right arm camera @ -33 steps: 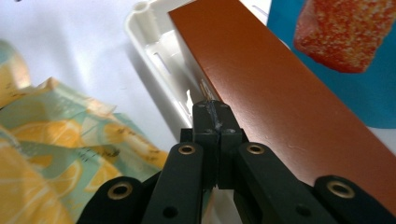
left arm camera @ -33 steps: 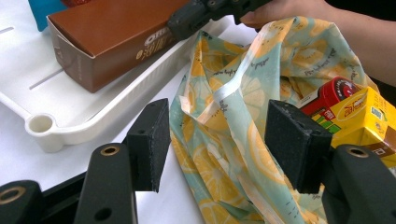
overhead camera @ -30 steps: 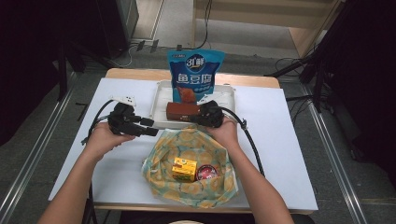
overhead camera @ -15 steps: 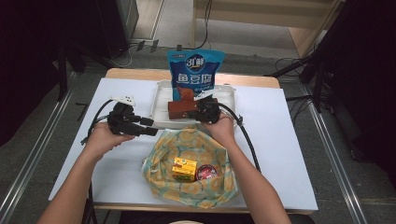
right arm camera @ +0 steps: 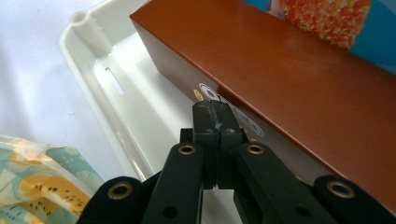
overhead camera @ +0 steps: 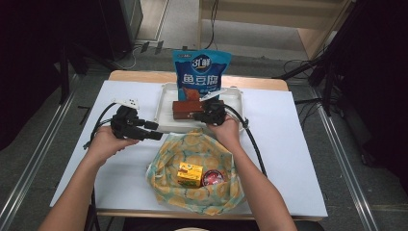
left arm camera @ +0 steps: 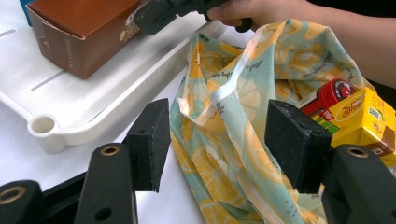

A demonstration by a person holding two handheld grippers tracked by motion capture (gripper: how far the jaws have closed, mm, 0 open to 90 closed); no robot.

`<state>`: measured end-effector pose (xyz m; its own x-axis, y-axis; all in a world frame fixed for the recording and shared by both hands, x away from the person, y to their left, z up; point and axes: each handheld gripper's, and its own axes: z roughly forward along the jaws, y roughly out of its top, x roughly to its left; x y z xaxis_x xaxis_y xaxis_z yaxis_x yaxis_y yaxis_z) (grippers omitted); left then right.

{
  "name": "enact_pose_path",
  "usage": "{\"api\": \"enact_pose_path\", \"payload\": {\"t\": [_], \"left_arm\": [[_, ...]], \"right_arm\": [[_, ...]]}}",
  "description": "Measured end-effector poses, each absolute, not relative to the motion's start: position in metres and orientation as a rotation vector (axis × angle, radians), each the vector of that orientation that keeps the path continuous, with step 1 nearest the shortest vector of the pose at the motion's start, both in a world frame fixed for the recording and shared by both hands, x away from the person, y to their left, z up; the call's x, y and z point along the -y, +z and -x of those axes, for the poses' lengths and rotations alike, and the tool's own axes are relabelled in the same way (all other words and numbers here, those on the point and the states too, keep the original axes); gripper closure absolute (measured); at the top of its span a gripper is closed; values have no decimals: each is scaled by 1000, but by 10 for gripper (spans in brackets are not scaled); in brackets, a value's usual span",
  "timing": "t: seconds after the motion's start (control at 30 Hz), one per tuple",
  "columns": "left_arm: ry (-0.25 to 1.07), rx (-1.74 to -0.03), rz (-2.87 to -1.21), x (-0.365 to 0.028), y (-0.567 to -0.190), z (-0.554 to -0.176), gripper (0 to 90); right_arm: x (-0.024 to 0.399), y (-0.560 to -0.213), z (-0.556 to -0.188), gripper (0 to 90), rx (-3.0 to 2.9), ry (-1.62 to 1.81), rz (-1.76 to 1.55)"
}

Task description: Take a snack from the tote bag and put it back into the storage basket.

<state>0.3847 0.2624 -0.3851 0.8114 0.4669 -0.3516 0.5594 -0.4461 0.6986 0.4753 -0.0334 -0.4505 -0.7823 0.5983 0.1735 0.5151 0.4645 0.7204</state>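
The brown carton (overhead camera: 190, 109) lies on its long side in the white tray (overhead camera: 166, 103), just in front of the upright blue snack bag (overhead camera: 202, 72). It looks like a light, stiff cardboard box with smooth, slightly glossy faces, so pads may slip on it; judged from here, the firmest hold would be across its narrow width near the middle, not on an end flap. The right gripper (right arm camera: 215, 122) has its jaws pressed together with nothing between them, their tips at the carton's lower side. The left gripper (left arm camera: 218, 140) waits with jaws wide by the lemon-print bag (left arm camera: 233, 135), whose soft mouth holds a yellow box (overhead camera: 189, 174) and a red can (overhead camera: 211, 177).
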Motion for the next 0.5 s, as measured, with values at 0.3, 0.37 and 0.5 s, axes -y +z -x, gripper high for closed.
{"api": "enact_pose_path", "payload": {"t": [0.3,0.37,0.5], "left_arm": [[-133,-747,-2115,-262,-385,-384,411],[-133,-748,-2114,-262,-385,-384,410],[-133,-740,-2119,-261,-385,-383,410]], "right_arm": [[22,-450,-484,900,-2590,1191,-1003],[21,-450,-486,900,-2596,1170,-1020],[20,-451,-491,900,-2580,1149,-1029]]}}
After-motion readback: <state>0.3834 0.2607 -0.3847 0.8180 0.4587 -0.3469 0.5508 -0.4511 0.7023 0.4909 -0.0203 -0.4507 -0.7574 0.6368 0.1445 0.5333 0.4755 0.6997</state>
